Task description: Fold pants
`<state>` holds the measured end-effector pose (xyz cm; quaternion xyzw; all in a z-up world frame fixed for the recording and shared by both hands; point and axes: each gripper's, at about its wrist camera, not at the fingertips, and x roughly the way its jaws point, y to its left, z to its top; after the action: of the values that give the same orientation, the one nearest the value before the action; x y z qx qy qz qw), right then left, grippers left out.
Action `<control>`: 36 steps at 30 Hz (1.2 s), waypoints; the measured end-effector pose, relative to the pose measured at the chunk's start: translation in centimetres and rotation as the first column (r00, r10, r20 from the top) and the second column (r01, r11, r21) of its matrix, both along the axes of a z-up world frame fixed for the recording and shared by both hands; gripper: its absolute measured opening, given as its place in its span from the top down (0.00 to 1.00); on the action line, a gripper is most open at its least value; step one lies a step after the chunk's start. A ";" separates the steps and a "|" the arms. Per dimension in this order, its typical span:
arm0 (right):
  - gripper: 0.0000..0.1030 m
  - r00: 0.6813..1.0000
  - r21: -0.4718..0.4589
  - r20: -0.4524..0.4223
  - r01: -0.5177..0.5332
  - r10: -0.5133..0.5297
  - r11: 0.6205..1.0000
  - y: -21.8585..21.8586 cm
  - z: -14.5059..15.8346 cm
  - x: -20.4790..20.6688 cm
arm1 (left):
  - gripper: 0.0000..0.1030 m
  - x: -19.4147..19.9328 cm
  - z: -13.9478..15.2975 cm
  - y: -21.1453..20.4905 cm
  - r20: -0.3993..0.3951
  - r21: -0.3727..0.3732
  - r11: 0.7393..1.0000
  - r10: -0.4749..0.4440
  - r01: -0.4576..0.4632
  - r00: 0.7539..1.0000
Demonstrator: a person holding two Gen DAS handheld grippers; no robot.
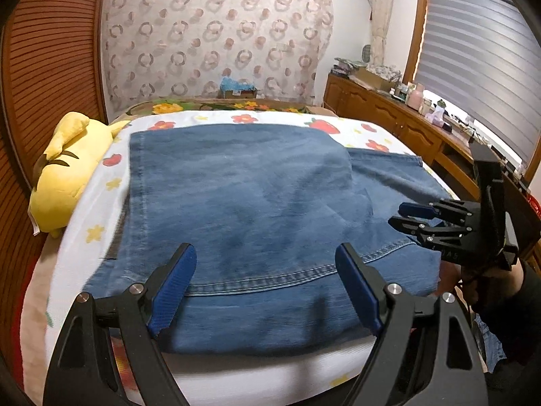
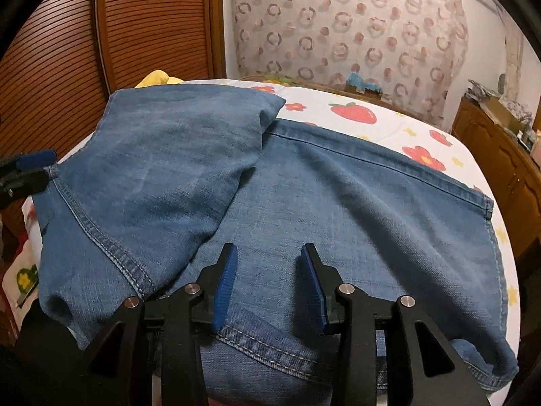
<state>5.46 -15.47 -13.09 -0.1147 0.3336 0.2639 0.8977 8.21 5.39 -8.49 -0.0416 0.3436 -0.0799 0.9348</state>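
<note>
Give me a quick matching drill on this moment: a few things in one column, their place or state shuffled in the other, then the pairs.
Things:
1. jeans
2. yellow plush toy
3. left gripper
4. wooden cabinet

Place or state:
A. jaws open, nothing between them, above the near denim edge
B. along the wall on the right side of the bed
C. partly folded, spread on the fruit-print sheet
D. lying at the left edge of the bed

Pairs: 1-C, 2-D, 3-A, 4-B
</note>
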 end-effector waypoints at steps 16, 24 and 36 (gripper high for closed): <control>0.56 1.000 -0.020 -0.015 0.005 -0.006 1.000 -0.1 0.1 0.2 | 0.18 0.8 -1.7 -2.9 -0.047 0.009 0.999 -0.032 0.032 0.998; 0.56 0.998 0.005 0.029 0.063 -0.063 0.998 -3.6 1.8 -1.6 | 0.18 0.9 -2.3 -3.5 -0.061 0.022 0.999 -0.040 0.042 0.997; 0.56 0.971 0.066 0.066 0.226 -0.230 0.972 -12.7 3.5 -5.5 | 0.18 0.9 -3.0 -4.1 -0.062 0.027 0.999 -0.032 0.034 0.998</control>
<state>0.00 -28.14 -9.59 -0.0590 0.3038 0.1641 0.9367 9.16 1.34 -11.46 -0.0251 0.3740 -0.0892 0.9228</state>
